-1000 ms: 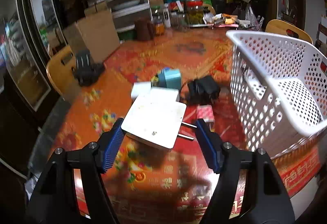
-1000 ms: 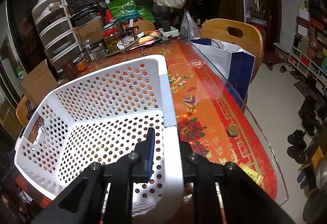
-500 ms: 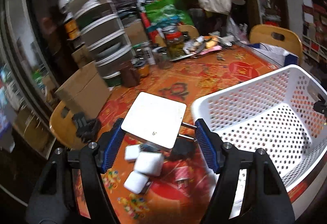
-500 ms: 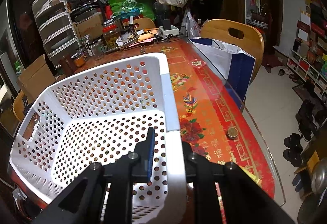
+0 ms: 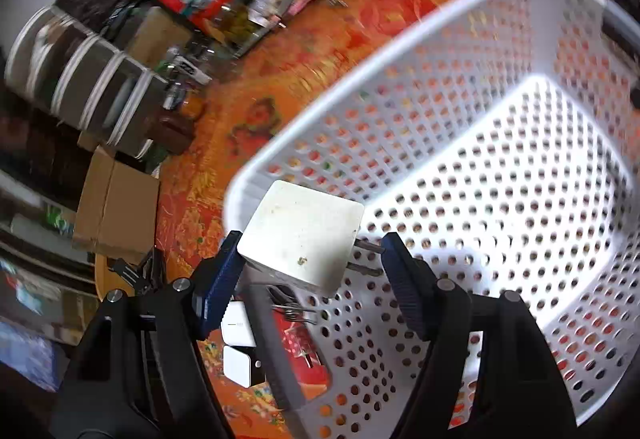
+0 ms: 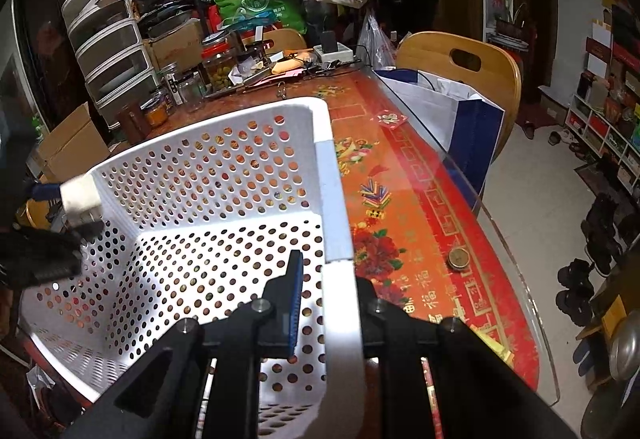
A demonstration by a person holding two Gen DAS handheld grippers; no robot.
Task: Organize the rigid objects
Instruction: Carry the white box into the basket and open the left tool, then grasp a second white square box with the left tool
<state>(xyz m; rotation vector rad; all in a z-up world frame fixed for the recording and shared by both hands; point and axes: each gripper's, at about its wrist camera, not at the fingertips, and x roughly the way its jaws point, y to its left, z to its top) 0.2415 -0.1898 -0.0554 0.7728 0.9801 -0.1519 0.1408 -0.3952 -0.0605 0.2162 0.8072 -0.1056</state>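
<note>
Left claw [image 5: 310,259] grips white charger [image 5: 302,233] above basket [image 5: 500,167], cluttered red table [image 6: 404,199].

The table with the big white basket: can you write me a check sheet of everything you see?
Surface: red patterned tablecloth under glass.
Job's things: white perforated plastic basket, nothing inside; square white plug adapter; small white blocks on the table.
Clutter: jars, boxes, bags at the far edge.
Grippers: left claw holds the adapter at the basket's rim; right claw clamps the basket wall.
Cables: nothing seen.
Surroundings: wooden chair, shoes on the floor.
</note>
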